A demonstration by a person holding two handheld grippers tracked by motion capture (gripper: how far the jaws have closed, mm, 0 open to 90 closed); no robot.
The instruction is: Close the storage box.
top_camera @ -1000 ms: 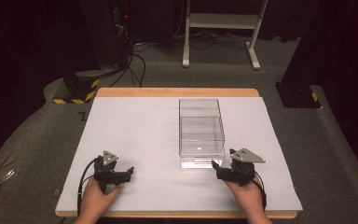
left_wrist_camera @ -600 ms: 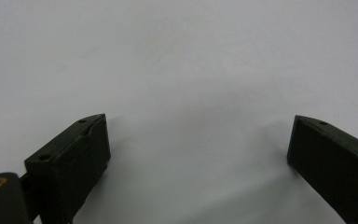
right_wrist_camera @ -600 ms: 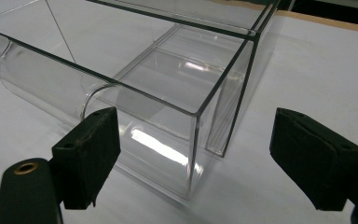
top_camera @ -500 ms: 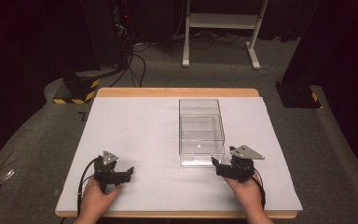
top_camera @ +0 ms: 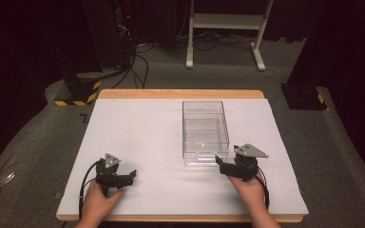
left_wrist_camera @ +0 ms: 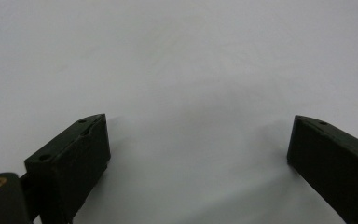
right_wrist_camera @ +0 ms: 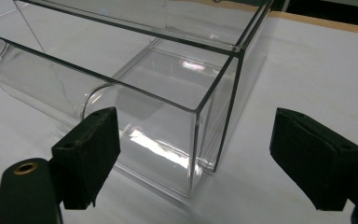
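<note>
My left gripper (top_camera: 132, 175) low on white surface (top_camera: 138, 133), jaws wide apart, nothing between. My right gripper (top_camera: 218, 161) just beside near right corner of clear box (top_camera: 205, 129), jaws wide, not touching. Right gripper view: corner (right_wrist_camera: 200, 140) sits between my jaws, curved front wall visible. Box centre-right on surface.
</note>
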